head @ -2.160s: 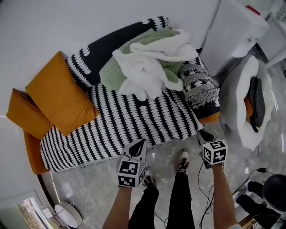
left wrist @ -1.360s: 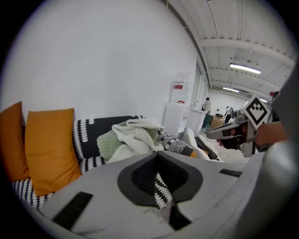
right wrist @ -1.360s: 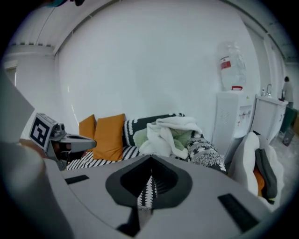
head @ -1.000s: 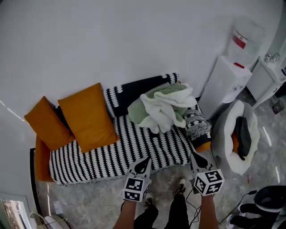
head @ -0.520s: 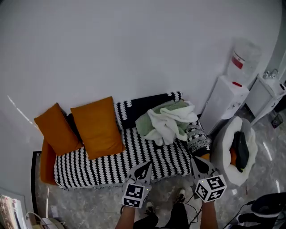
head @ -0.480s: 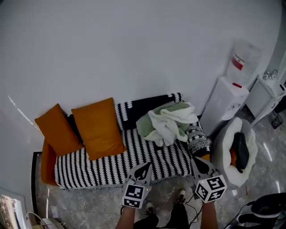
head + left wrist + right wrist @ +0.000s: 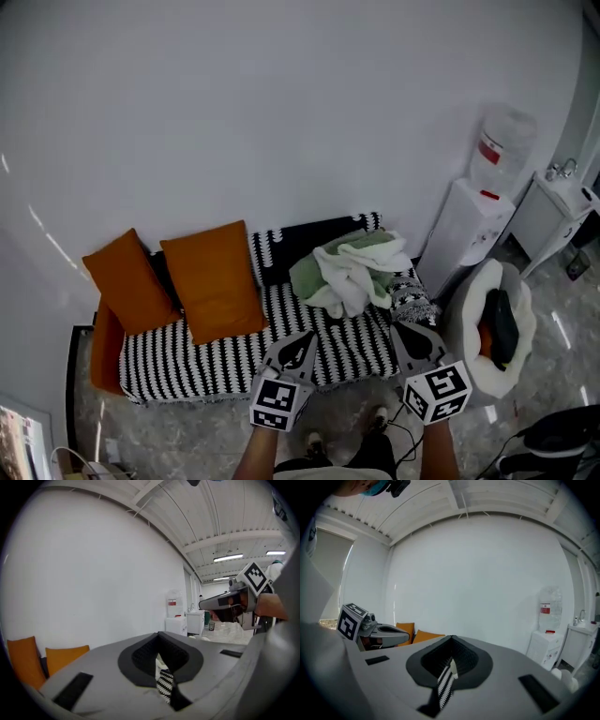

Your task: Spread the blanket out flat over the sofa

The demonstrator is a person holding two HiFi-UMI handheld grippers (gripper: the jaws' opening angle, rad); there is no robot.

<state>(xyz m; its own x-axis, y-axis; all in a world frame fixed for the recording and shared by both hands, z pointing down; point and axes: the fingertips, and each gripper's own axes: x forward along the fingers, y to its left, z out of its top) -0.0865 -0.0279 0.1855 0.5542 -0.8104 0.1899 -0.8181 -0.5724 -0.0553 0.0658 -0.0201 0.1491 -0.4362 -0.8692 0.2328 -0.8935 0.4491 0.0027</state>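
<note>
A crumpled green and white blanket (image 7: 352, 267) lies heaped on the right part of the sofa (image 7: 225, 352), which wears a black-and-white striped cover. Both grippers hover in front of the sofa's front edge, well short of the blanket. My left gripper (image 7: 302, 339) is shut and holds nothing; in its own view the jaws (image 7: 158, 635) meet, with only a sliver of striped cover showing behind them. My right gripper (image 7: 405, 330) is shut and empty too, its jaws (image 7: 451, 639) closed to a point. Each gripper shows in the other's view: the right gripper (image 7: 229, 604) and the left gripper (image 7: 379, 632).
Two orange cushions (image 7: 214, 279) (image 7: 127, 281) lean on the sofa's left half. A patterned pillow (image 7: 410, 298) sits at the right end. A white water dispenser (image 7: 469, 225) and a round white padded seat (image 7: 497, 323) stand right of the sofa. The person's feet (image 7: 375, 417) are on the marble floor.
The head view has pulled back and up, so the sofa looks smaller and farther. Both grippers stay shut, side by side before the sofa's front edge. The blanket has not moved.
</note>
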